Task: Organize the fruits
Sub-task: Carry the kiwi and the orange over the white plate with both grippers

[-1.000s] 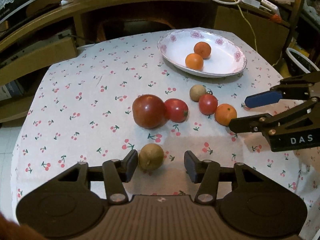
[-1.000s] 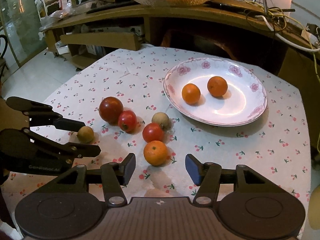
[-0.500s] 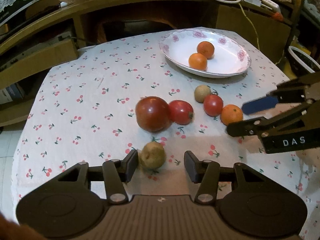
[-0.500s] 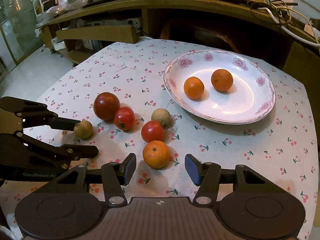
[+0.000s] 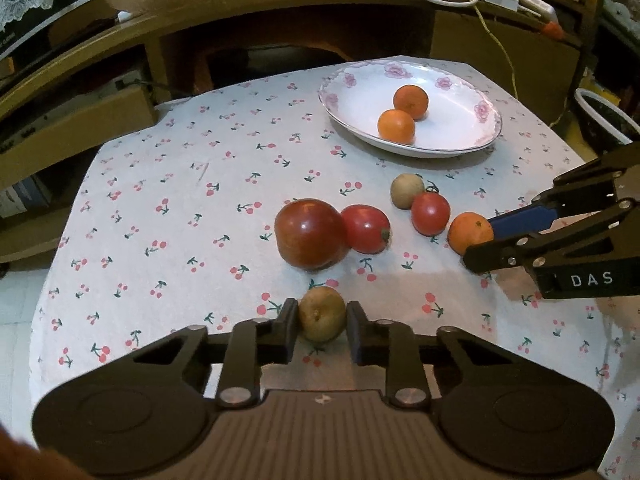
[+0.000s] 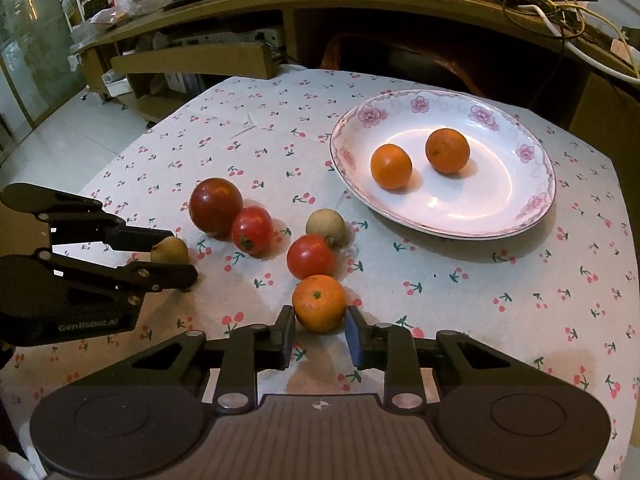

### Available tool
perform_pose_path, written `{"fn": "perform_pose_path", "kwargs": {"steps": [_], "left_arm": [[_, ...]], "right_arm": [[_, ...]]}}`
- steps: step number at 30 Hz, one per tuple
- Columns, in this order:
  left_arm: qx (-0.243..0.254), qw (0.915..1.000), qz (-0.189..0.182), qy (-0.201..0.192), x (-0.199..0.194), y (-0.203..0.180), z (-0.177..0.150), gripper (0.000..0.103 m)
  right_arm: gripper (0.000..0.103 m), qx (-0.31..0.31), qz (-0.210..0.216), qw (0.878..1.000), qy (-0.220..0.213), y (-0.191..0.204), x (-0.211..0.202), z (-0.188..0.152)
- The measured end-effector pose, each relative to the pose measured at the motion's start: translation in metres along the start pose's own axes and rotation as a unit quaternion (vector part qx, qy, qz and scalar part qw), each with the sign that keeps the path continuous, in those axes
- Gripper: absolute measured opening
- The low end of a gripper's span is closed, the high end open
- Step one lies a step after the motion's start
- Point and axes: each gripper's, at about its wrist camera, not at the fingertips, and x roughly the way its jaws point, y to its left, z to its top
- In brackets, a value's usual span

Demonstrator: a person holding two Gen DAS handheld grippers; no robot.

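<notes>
Left wrist: left gripper [image 5: 322,322] clamps kiwi [image 5: 322,313]; right gripper [image 6: 320,326] clamps orange [image 6: 319,303].

Warm, dim indoor light; glare on plate [image 6: 448,204]; soft shadows under fruit; fisheye bending, dark corners.

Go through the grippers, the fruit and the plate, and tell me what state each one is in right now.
left gripper: closed around brown fruit
right gripper: closed around orange
plate: holds two oranges
tomatoes: loose on tablecloth
</notes>
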Motion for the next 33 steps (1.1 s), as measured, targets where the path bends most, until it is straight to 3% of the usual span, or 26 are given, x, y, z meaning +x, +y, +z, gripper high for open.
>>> {"fn": "perform_pose_path", "kwargs": {"steps": [14, 33], "left_arm": [[0.041, 0.9980, -0.048, 0.006, -0.019, -0.029, -0.011, 0.031], [0.068, 0.9953, -0.066, 0.019, -0.020, -0.046, -0.017, 0.032]], "right_arm": [[0.027, -0.013, 0.003, 1.000, 0.000, 0.008, -0.020, -0.013], [0.030, 0.018, -0.032, 0.999, 0.031, 0.016, -0.036, -0.048]]}}
